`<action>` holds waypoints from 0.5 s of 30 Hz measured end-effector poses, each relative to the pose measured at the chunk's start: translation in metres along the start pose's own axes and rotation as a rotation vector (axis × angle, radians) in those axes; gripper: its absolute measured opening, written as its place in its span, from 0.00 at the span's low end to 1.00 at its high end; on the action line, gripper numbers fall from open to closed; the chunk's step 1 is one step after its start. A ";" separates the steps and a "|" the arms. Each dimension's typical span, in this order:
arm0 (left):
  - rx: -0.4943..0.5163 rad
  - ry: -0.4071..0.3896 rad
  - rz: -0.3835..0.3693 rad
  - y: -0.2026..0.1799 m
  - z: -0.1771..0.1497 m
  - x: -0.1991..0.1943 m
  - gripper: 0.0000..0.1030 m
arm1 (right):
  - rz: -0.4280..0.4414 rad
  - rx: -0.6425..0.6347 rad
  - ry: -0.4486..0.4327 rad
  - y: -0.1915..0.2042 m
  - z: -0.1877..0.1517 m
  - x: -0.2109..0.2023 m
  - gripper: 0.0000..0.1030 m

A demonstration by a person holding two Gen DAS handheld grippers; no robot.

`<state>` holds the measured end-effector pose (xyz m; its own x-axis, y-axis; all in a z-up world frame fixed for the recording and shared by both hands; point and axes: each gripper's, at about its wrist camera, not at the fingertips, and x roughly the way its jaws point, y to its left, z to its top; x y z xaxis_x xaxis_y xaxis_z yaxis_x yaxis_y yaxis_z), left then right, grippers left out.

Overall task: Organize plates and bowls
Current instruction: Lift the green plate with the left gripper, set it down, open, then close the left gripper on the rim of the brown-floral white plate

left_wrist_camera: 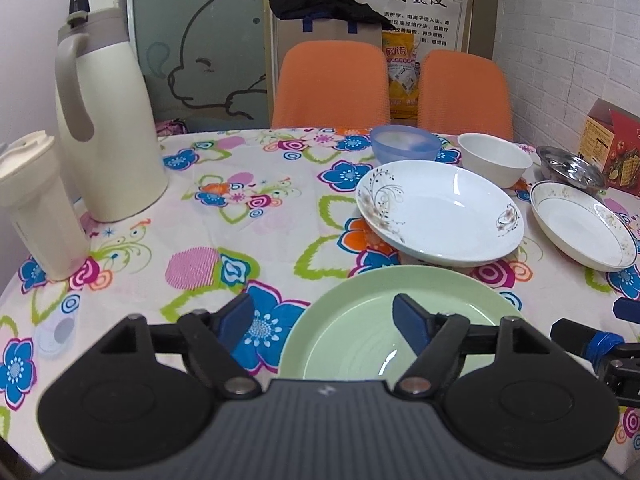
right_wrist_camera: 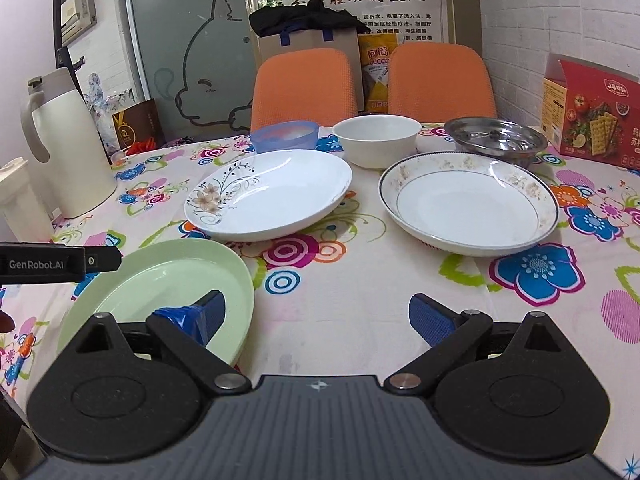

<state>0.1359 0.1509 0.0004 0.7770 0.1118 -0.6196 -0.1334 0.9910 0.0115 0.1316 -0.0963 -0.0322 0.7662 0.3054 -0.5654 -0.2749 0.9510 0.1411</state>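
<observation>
Both hand-held grippers, left and right, hover with fingers apart over the near rim of the green plate on the table. Beyond the green plate lie two white plates, with three bowls farther back.

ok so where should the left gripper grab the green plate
By its near rim, coming in low from the table edge. The green plate lies flat, so only the thin raised rim fits between the open left gripper's fingers, one above, one below.
</observation>
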 end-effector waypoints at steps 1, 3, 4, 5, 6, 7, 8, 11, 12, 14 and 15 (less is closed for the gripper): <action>-0.001 0.003 0.001 0.001 0.004 0.004 0.73 | 0.004 -0.003 -0.001 0.000 0.003 0.002 0.84; -0.004 0.010 0.000 0.002 0.011 0.010 0.74 | 0.010 -0.012 -0.006 0.001 0.012 0.008 0.84; -0.004 0.012 -0.003 0.003 0.016 0.014 0.74 | 0.017 -0.016 -0.009 0.001 0.017 0.011 0.84; -0.002 0.015 -0.011 0.004 0.022 0.018 0.74 | 0.029 -0.022 -0.012 0.000 0.022 0.016 0.84; 0.002 0.014 -0.023 0.005 0.030 0.023 0.74 | 0.038 -0.029 -0.014 0.000 0.028 0.021 0.84; 0.004 0.012 -0.034 0.006 0.039 0.028 0.74 | 0.042 -0.036 -0.016 -0.001 0.034 0.027 0.84; 0.004 0.008 -0.044 0.007 0.049 0.034 0.74 | 0.044 -0.045 -0.019 -0.001 0.041 0.033 0.84; -0.005 0.013 -0.066 0.010 0.074 0.057 0.74 | 0.048 -0.075 -0.023 -0.002 0.059 0.053 0.84; -0.015 0.020 -0.073 0.010 0.081 0.066 0.74 | 0.053 -0.085 -0.023 -0.001 0.064 0.060 0.84; -0.031 0.045 -0.097 0.010 0.090 0.085 0.74 | 0.064 -0.097 -0.027 -0.002 0.073 0.074 0.84; -0.034 0.065 -0.110 0.010 0.093 0.097 0.74 | 0.064 -0.102 -0.020 -0.002 0.078 0.084 0.84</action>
<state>0.2672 0.1780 0.0138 0.7467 -0.0040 -0.6651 -0.0709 0.9938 -0.0856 0.2415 -0.0689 -0.0169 0.7563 0.3671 -0.5415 -0.3803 0.9202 0.0927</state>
